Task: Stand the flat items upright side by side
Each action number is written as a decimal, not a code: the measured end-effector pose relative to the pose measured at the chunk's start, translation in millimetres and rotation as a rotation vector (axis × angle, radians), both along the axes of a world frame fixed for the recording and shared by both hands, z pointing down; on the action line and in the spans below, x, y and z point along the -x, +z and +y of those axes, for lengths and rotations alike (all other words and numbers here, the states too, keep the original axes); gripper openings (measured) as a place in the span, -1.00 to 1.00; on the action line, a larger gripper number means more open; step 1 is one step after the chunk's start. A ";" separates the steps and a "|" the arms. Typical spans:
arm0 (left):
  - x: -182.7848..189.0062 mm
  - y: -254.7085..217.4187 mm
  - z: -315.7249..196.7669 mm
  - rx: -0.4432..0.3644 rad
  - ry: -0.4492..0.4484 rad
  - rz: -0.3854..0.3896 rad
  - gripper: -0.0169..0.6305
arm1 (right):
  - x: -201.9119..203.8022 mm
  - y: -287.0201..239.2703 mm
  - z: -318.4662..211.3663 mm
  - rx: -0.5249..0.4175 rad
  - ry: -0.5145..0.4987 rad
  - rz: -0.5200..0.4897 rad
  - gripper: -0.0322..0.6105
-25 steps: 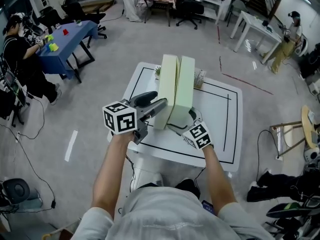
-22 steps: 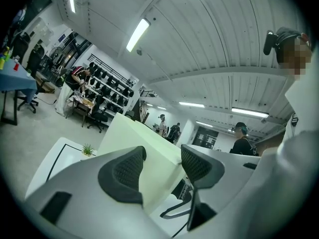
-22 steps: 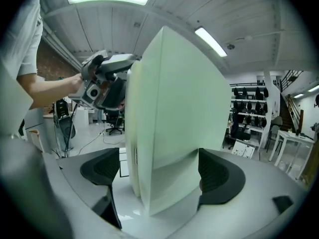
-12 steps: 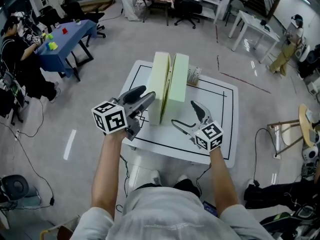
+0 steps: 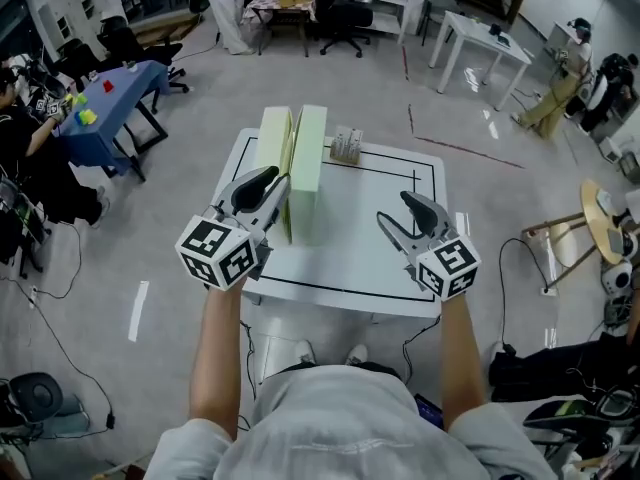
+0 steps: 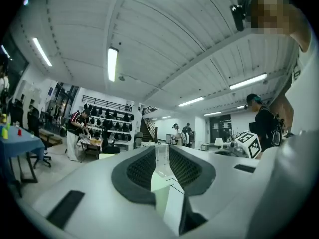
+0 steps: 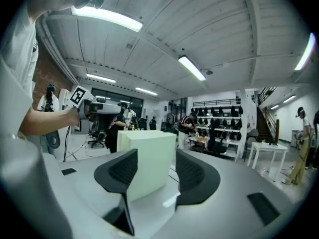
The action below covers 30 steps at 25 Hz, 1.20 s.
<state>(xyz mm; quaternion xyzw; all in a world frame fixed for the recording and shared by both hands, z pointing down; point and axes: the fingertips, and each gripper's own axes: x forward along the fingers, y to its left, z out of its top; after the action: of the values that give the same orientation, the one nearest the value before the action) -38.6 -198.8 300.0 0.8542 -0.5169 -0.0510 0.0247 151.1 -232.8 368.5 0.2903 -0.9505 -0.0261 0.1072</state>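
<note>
Two foam slabs point(image 5: 308, 163) upright, side by side on worktop point(image 5: 400, 238). Your left tongs point(image 5: 270, 183) narrow, right tongs point(image 5: 397, 208) half-open, both just closing, empty. Looks done; just confirm they stay

— What sort of room is that on your feed?

— A big open lab, a robotics workroom by the look of it. My white worktop point(image 5: 430, 238), marked with black lines, stands alone on a bare grey floor point(image 5: 180, 188). There's a strip of tape point(image 5: 137, 310) stuck to the floor and cables point(image 5: 62, 340) trailing across it.

— Am I right that others are working there?

— Yes. I see one person point(image 5: 20, 138) seated at a blue table point(image 5: 140, 76) with small coloured blocks point(image 5: 88, 116), and another point(image 5: 560, 98) beside a white desk point(image 5: 480, 36). Around them are office chairs point(image 5: 340, 8), long strip lights point(image 6: 112, 63) on a panelled ceiling, a wall rack point(image 6: 107, 117) of dark rounded gear and a staircase point(image 7: 266, 97).
</note>
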 end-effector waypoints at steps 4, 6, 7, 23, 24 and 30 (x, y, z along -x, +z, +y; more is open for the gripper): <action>-62.2 3.3 -3.0 -0.018 0.021 -0.101 -0.83 | -64.7 -18.1 -6.4 -0.011 0.145 -0.033 -0.57; -89.5 7.9 -4.8 -0.014 0.035 -0.155 -0.89 | -93.2 -25.1 -7.7 -0.013 0.208 -0.039 -0.77; -102.9 10.2 -5.5 -0.013 0.040 -0.179 -0.89 | -106.9 -28.5 -7.2 -0.017 0.231 -0.038 -0.81; -215.8 34.8 -6.5 -0.032 0.094 -0.297 -0.88 | -206.3 -35.0 9.6 -0.083 0.289 0.052 -0.81; -217.1 34.8 -6.1 -0.032 0.092 -0.303 -0.88 | -207.0 -33.6 8.7 -0.079 0.290 0.055 -0.81; -216.6 38.9 -8.1 -0.019 0.086 -0.315 -0.88 | -201.4 -30.2 5.1 -0.078 0.271 0.054 -0.81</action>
<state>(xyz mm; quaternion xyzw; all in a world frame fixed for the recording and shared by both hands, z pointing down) 177.9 -206.9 338.9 0.8730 -0.4769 0.0799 -0.0627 352.6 -227.8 338.3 0.4193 -0.8976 -0.0561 0.1241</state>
